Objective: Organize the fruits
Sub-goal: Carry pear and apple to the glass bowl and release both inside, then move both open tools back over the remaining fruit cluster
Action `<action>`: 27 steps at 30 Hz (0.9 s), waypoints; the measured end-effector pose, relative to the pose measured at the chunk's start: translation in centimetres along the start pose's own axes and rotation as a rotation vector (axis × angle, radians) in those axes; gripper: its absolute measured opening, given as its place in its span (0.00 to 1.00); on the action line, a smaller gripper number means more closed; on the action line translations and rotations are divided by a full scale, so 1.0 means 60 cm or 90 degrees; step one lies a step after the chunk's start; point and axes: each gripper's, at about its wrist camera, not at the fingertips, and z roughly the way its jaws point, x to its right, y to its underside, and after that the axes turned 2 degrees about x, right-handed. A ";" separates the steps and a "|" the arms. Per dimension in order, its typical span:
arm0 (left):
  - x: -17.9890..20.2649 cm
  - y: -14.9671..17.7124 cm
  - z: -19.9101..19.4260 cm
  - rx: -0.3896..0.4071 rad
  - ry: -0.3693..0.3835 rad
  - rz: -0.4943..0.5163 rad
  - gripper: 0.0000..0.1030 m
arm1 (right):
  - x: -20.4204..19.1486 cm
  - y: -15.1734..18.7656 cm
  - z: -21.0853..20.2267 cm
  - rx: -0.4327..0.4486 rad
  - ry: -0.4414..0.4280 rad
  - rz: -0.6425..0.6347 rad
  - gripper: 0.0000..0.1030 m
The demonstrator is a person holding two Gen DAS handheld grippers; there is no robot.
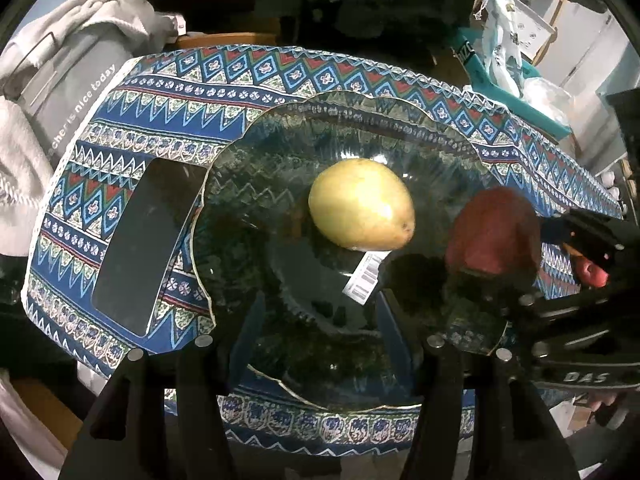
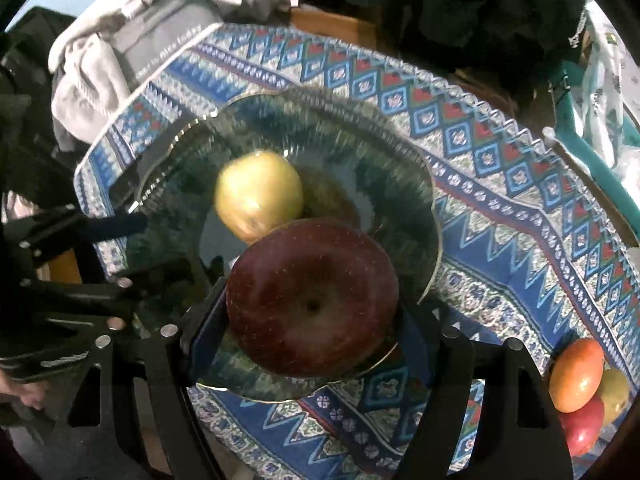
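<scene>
Now our right gripper [image 2: 312, 320] clamps the apple [image 2: 312, 300] above the bowl [image 2: 400, 184]; our left gripper [image 1: 316, 344] hangs apart, empty.

Lived-in home, patterned tablecloth [image 1: 168, 120], glass fruit bowl [image 1: 248, 208], heaped laundry [image 1: 80, 32], wooden shelf [image 1: 548, 20]

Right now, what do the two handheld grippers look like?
Both are matte black. The left gripper has flat angular plates with cutouts, silver round pins at the pivots and blue-lined jaws. The right gripper looks the same; white lettering "DAS" shows on its side.

Patterned cloth [image 1: 168, 92], phone [image 1: 148, 244], grey clothes [image 1: 80, 40]
</scene>
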 end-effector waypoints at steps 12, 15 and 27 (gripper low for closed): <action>0.014 0.003 -0.009 0.005 -0.022 0.029 0.65 | 0.014 -0.007 -0.037 0.044 -0.008 0.021 0.73; 0.021 0.002 -0.013 0.009 -0.030 0.038 0.69 | 0.021 -0.002 -0.057 0.057 -0.003 0.026 0.73; 0.084 -0.009 -0.047 0.036 -0.024 0.073 0.76 | 0.071 0.031 -0.141 0.102 0.025 0.066 0.73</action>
